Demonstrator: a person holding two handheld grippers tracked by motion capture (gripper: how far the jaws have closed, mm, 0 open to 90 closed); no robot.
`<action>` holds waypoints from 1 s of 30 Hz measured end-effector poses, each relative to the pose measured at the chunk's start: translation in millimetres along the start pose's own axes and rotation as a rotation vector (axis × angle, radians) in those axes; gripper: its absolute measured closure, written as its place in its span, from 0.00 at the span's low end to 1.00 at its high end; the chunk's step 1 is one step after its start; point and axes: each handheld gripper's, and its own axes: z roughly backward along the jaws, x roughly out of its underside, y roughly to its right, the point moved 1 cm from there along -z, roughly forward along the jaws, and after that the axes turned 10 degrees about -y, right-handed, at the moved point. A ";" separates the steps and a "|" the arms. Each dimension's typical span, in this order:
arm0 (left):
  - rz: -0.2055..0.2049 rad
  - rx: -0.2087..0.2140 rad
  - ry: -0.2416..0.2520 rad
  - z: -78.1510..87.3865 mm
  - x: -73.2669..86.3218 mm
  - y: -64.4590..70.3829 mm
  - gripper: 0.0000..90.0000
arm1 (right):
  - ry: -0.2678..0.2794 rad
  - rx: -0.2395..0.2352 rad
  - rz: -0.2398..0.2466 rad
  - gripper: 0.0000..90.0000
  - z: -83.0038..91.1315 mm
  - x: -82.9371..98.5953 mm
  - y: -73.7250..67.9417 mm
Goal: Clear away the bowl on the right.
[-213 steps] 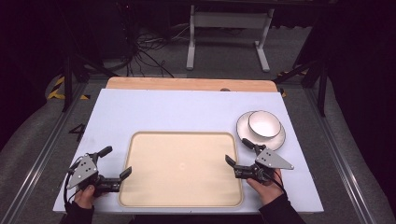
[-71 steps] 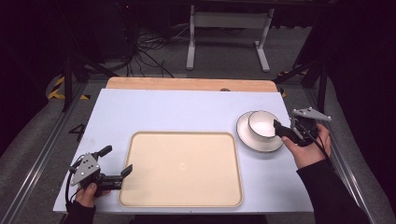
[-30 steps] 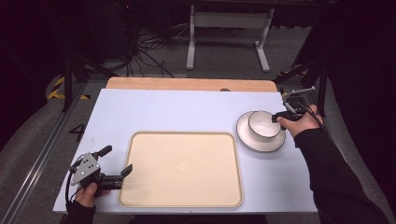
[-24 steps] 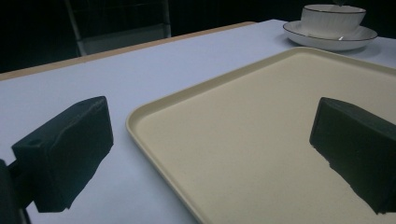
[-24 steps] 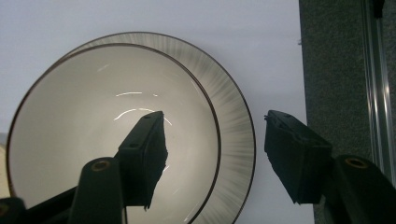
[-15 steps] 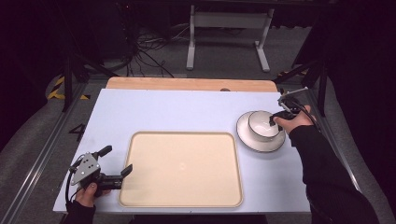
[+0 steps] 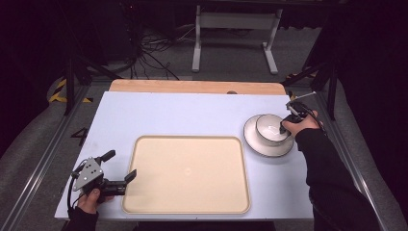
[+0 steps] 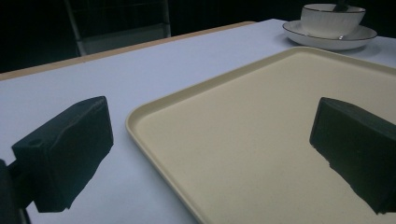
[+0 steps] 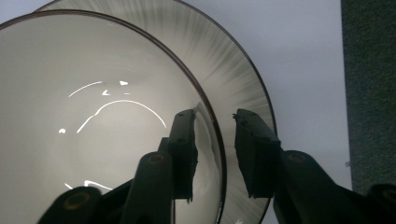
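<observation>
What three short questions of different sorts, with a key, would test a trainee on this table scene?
1. True or false: the bowl stands on the plate.
2. The right gripper has its jaws: A) astride the bowl's rim, B) on the tray, C) on bare table.
3. Fill in: the left gripper, by the tray's left edge, is ____.

Key: 1 true; 2 A; 3 open.
</observation>
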 end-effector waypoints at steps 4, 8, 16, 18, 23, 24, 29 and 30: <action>0.002 0.000 0.000 -0.1 0.0 0.3 0.00 | -0.018 -0.008 -0.016 0.86 -1.8 -1.2 -3.7; -0.002 0.001 -0.001 -0.1 -0.1 0.0 0.00 | -0.043 -0.033 -0.064 0.90 -1.4 -2.4 -4.1; -0.003 -0.001 0.002 -0.2 0.0 0.3 0.00 | -0.035 -0.061 -0.173 0.93 -0.5 -3.5 -7.1; -0.002 -0.001 0.002 -0.2 0.0 0.3 0.00 | -0.037 -0.067 -0.174 0.94 0.7 -3.4 -7.1; -0.003 -0.002 0.002 -0.2 0.0 0.4 0.00 | -0.039 -0.063 -0.172 0.94 3.8 -2.4 -6.8; 0.001 -0.002 0.002 -0.3 0.1 0.7 0.00 | -0.039 -0.063 -0.170 0.94 3.9 -2.2 -6.4; 0.000 -0.002 0.003 -0.4 0.0 0.6 0.00 | -0.044 -0.066 -0.177 0.94 7.5 -0.9 -3.4; 0.000 -0.002 0.003 -0.4 0.0 0.6 0.00 | -0.047 -0.061 -0.176 0.94 8.8 -0.4 -2.5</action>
